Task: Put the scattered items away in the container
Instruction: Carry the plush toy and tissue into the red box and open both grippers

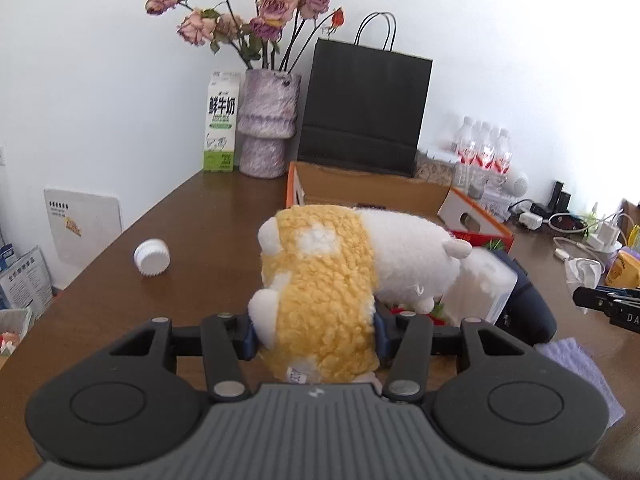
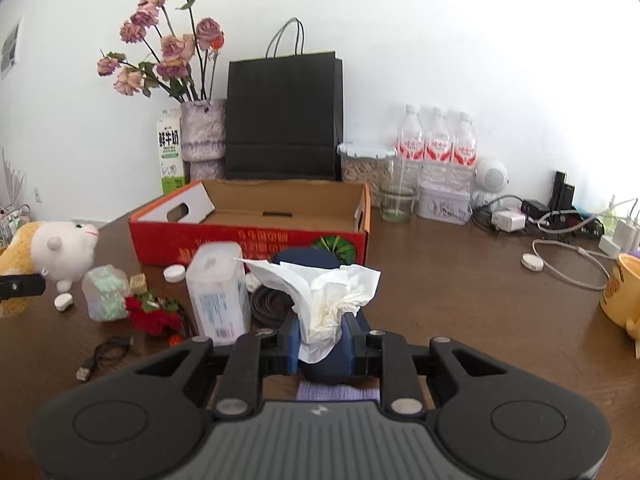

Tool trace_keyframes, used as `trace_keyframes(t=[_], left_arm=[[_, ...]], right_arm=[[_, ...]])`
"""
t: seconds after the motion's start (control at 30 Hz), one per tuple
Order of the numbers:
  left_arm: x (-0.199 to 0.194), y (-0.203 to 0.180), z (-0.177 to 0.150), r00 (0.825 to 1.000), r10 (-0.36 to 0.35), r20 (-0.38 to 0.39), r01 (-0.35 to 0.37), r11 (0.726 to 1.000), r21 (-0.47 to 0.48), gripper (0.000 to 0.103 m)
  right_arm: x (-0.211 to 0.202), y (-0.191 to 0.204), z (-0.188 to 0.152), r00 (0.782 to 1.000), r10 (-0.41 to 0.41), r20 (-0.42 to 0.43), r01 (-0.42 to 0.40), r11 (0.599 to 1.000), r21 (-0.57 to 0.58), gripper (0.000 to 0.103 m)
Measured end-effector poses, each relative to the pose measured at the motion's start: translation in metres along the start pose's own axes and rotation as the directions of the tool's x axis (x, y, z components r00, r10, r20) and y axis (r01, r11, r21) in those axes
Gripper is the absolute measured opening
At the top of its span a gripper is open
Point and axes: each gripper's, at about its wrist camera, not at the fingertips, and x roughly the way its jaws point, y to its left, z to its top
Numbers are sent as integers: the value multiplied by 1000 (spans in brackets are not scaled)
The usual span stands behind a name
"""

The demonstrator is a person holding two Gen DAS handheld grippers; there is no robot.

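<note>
My left gripper (image 1: 314, 332) is shut on a yellow and white plush toy (image 1: 332, 272) and holds it above the table, in front of the open red cardboard box (image 1: 372, 192). The toy also shows at the left of the right wrist view (image 2: 56, 248). My right gripper (image 2: 322, 334) is shut on a crumpled white tissue (image 2: 328, 296), held over a dark blue object (image 2: 304, 260) in front of the box (image 2: 252, 240). A white rectangular bottle (image 2: 218, 292), a green packet (image 2: 105, 292), red fabric flowers (image 2: 154, 314), white caps (image 2: 175, 273) and a cable (image 2: 106, 354) lie scattered before the box.
A white jar lid (image 1: 152, 257) lies on the table's left part. Behind the box stand a milk carton (image 2: 170, 152), a vase of dried roses (image 2: 202, 136), a black paper bag (image 2: 282, 116), water bottles (image 2: 436, 144) and a glass (image 2: 396, 200). Chargers and cables (image 2: 560, 220) and a yellow mug (image 2: 624, 292) sit right.
</note>
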Motion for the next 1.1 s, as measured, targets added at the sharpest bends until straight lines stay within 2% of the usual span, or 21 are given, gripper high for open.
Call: trace_keyframes(t=[0.23,0.43,0.63,0.83,1.1], left_arm=[[23,-24,56,992,-76,100,75,997,9,51],[73,-42,92,988,-114,109,115,993,0,51],[143,-50,107,992,-121,37,122,992,-30,51],[196,-50,106,994,-107,-30,106,994,-34,51],[249,-38,94,985,-52,-162,48,998,-28,51]], right_arm=[[19,11,57,991,50,124,-47,999,-28,20],[70,14,98,990,98,97,-95,995,-33,20],[144,16,116,995,99,-8,-100,994,-52,20],[207,16,111,989,106,-101,-111,993,-48,20],[258,17,100,974,107,-202,-122,990,-63,20]])
